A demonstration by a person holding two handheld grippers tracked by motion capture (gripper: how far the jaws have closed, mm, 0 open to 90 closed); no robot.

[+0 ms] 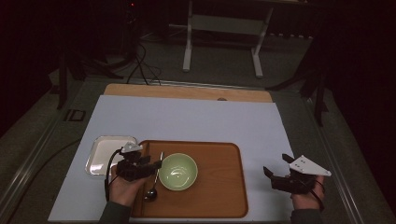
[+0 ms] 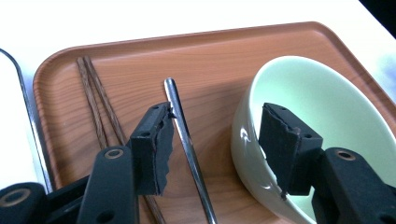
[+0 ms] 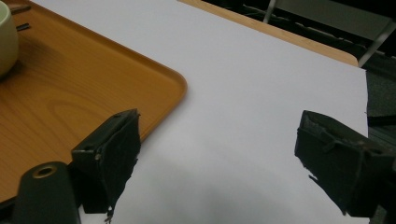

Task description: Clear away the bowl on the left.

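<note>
I am holding the left gripper (image 2: 212, 142) with its jaws released, straddling the spoon (image 2: 187, 140) lying on the tray (image 2: 140, 56) left of the bowl (image 2: 322, 107), and lifting straight clear matters, while the right gripper (image 3: 217, 158) is waiting, jaws wide, over the table (image 3: 261, 84).

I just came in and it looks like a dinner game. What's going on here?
A person holds a gripper in each hand at a table. The left gripper hangs over a wooden tray, its jaws open above a metal spoon that lies flat between brown chopsticks and a green bowl. Nothing is gripped. The right gripper waits open over the white mat, beside the tray.
</note>
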